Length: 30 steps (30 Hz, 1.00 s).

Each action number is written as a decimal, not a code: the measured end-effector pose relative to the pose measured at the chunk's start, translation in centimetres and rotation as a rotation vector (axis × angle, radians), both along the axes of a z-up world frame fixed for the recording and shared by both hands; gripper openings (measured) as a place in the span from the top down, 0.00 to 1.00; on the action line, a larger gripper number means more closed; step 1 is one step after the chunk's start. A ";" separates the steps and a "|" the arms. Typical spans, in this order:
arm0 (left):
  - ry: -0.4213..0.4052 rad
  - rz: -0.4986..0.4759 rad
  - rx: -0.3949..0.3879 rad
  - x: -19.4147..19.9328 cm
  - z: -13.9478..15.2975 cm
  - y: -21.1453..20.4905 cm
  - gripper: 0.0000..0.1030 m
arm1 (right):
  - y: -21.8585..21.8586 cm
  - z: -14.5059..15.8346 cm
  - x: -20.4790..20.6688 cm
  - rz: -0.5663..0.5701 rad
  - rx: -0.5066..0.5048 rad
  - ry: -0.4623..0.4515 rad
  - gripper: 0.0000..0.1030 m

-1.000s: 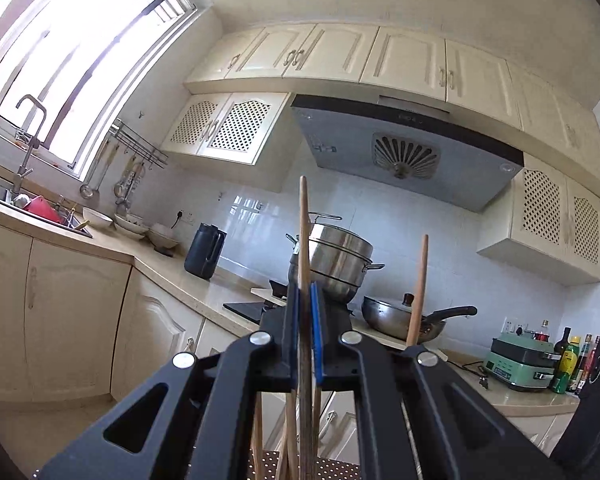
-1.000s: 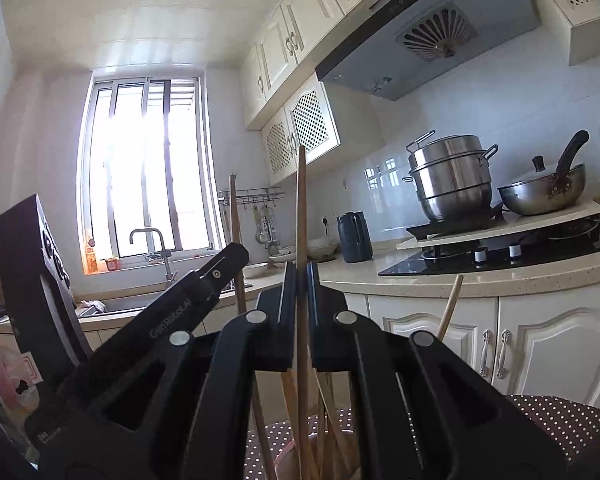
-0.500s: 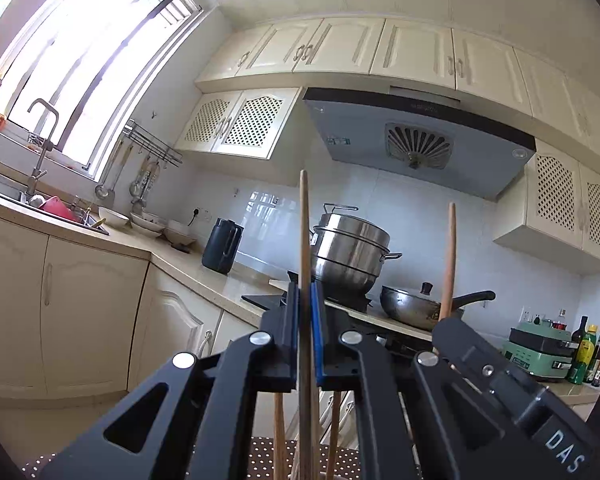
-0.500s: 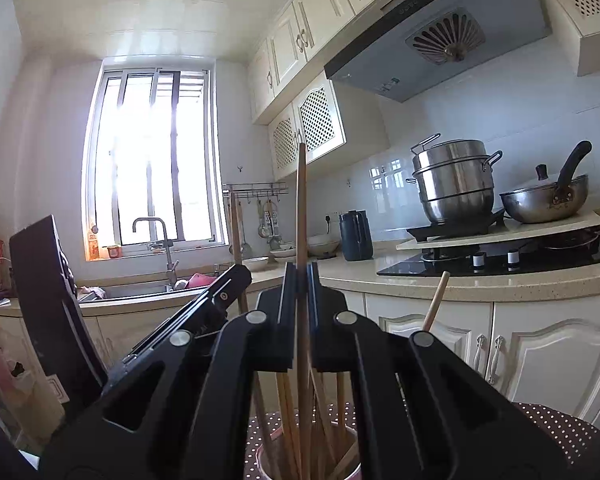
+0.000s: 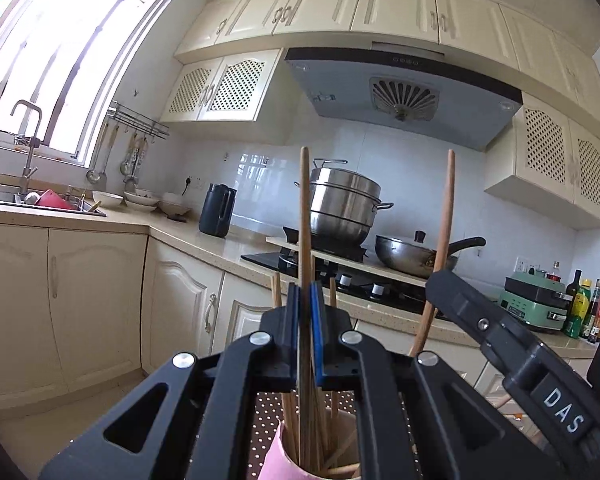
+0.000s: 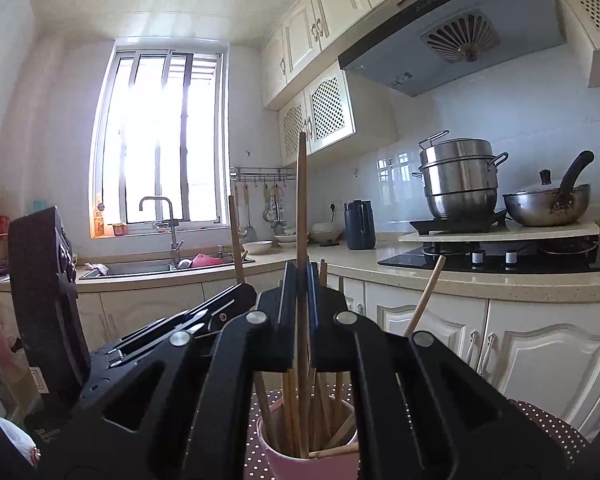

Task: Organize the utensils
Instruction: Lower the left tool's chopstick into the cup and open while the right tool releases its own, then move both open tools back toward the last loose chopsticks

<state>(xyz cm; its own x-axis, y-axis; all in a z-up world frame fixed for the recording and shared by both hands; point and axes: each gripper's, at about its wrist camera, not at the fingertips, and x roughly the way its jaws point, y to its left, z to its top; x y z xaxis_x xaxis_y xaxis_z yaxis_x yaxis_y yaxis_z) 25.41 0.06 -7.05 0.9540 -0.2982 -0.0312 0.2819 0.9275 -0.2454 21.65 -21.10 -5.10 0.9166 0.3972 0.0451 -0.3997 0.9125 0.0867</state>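
My left gripper (image 5: 305,294) is shut on an upright wooden chopstick (image 5: 304,216) whose lower end reaches into a pink cup (image 5: 278,460) holding several chopsticks. My right gripper (image 6: 301,274) is shut on another upright wooden chopstick (image 6: 301,196), its lower end inside the same pink cup (image 6: 300,466). In the left wrist view the right gripper's body (image 5: 512,344) shows at the right with its chopstick (image 5: 444,216). In the right wrist view the left gripper's body (image 6: 160,332) shows at the left with its chopstick (image 6: 235,236).
The cup stands on a brown dotted tablecloth (image 6: 540,424). Beyond are cream cabinets, a counter with a black kettle (image 5: 216,216), a steamer pot (image 5: 346,212) and wok (image 5: 414,252) on the hob, a sink (image 6: 140,268) under the window, and bottles (image 5: 584,308) at far right.
Both grippers have lowered with their chopsticks; the pink cup has come into view below them and the chopstick ends now stand inside it.
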 end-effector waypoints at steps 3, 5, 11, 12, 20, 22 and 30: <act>0.013 0.001 0.030 -0.7 -0.2 -0.2 0.94 | 0.0 0.1 -0.5 -0.003 -0.021 0.002 0.95; 0.018 -0.007 0.043 -1.2 -0.2 -0.3 0.93 | 0.0 0.3 -0.8 0.000 -0.036 0.008 0.95; 0.058 0.020 0.068 -2.4 0.0 0.0 0.72 | 0.4 0.3 -1.4 -0.006 -0.092 0.026 0.94; 0.063 0.022 0.068 -2.7 0.0 0.1 0.70 | 0.4 0.2 -1.5 -0.009 -0.091 0.033 0.94; 0.100 0.101 0.146 -5.2 0.4 0.9 0.55 | 0.7 -0.8 -1.6 -0.032 -0.102 0.072 0.94; 0.118 0.117 0.171 -5.4 0.4 1.0 0.55 | 0.8 -0.9 -1.7 -0.030 -0.093 0.083 0.94; 0.148 0.154 0.195 -6.6 1.0 1.9 0.49 | 1.1 -0.7 -2.6 -0.025 -0.083 0.087 0.93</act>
<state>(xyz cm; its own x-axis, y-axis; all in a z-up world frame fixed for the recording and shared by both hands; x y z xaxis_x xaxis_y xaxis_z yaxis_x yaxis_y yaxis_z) 18.79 1.93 -6.09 0.9683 -0.1250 -0.2162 0.1085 0.9903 -0.0864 19.03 -20.03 -5.77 0.9254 0.3730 -0.0675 -0.3707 0.9277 0.0439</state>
